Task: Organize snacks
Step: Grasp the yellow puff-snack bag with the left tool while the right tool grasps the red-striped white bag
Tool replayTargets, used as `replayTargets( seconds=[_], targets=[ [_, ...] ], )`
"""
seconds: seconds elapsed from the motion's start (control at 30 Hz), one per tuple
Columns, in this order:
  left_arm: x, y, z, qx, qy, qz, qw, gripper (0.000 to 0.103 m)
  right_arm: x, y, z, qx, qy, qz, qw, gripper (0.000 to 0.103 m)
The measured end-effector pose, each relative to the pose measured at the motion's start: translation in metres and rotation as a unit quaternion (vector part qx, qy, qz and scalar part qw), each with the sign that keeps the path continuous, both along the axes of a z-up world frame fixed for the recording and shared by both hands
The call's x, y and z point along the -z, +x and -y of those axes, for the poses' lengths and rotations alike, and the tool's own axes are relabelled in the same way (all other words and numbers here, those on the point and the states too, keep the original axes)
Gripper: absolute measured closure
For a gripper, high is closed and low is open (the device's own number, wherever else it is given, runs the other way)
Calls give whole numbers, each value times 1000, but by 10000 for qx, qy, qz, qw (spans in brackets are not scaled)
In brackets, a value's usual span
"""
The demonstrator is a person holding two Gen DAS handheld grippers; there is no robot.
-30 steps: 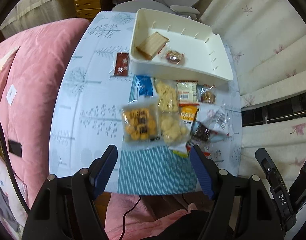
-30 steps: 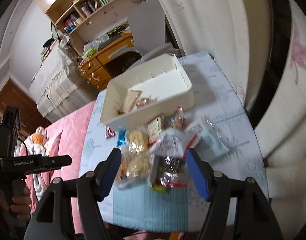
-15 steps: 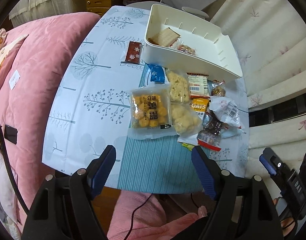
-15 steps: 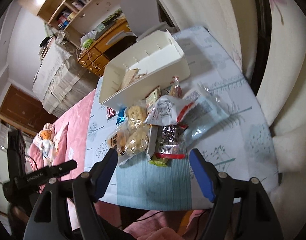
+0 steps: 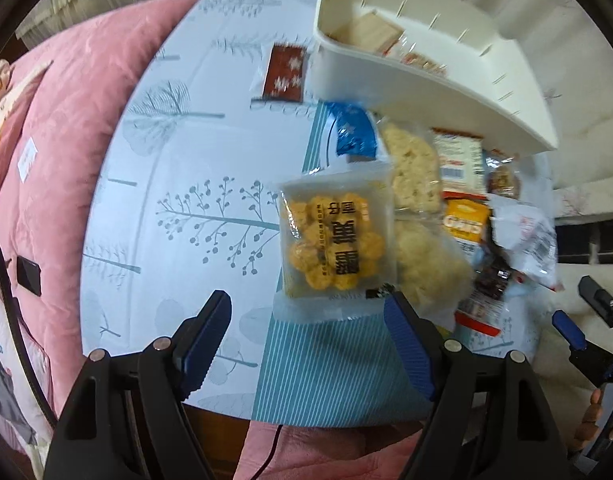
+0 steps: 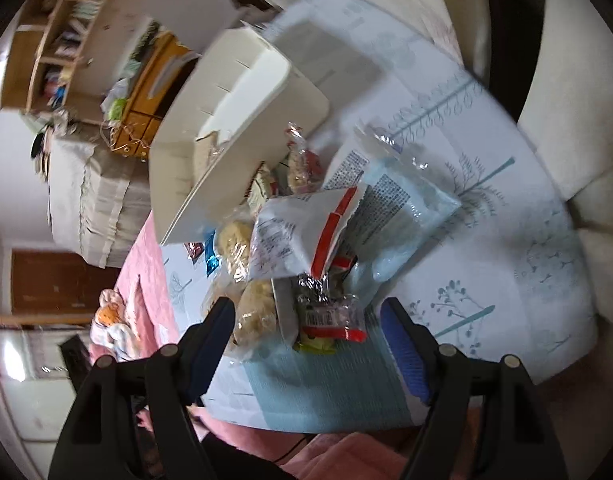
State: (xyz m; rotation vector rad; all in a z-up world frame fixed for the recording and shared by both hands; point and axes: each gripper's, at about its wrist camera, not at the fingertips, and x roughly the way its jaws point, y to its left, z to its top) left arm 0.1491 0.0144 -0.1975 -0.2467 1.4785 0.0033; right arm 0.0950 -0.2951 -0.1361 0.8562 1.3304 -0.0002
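Note:
A white tray (image 5: 426, 80) at the far side of the table holds a tan wafer packet (image 5: 372, 32) and one more small snack. In front of it lie several loose snacks. My left gripper (image 5: 306, 304) hangs open just above the near edge of a yellow cookie packet (image 5: 334, 248), touching nothing. A blue packet (image 5: 354, 132) and a red-brown packet (image 5: 284, 74) lie beyond. My right gripper (image 6: 308, 312) is open above a dark foil packet (image 6: 326, 312), beside a white red-striped packet (image 6: 294, 236) and the tray (image 6: 242, 128).
A pale tree-print cloth (image 5: 178, 208) covers the small table. A pink quilt (image 5: 58, 120) borders its left side, cream cushions the right. A clear bluish bag (image 6: 398, 216) lies right of the pile. A wooden desk and shelves (image 6: 146, 92) stand behind.
Both grippers have come down toward the table, so the snacks look larger. The right wrist view has rolled and the left view has shifted toward the yellow packet.

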Motion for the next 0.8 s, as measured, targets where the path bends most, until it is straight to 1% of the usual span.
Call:
replayTargets(
  seconds=[0.07, 0.2, 0.37, 0.6, 0.63, 0.67, 0.8],
  targets=[
    [13, 8, -1, -83, -71, -125, 9999, 25, 10, 10, 2, 28, 137, -173, 9998, 27],
    [30, 18, -5, -209, -238, -298, 9991, 24, 28, 24, 2, 145, 344, -526, 9979, 21],
    [52, 31, -6, -302, -310, -574, 9974, 24, 46, 39, -1, 286, 509, -926, 9940, 20],
    [66, 47, 4, -272, -625, -642, 9956, 24, 60, 55, -2, 481, 626, -1253, 9890, 20],
    [68, 51, 6, -268, -676, -669, 9951, 24, 62, 57, -3, 483, 634, -1290, 9884, 21],
    [71, 54, 9, -258, -716, -719, 9945, 20, 64, 59, -4, 471, 633, -1336, 9879, 21],
    [83, 65, 16, -330, -820, -932, 9917, 18, 65, 68, -11, 379, 576, -1425, 9874, 21]
  ],
)
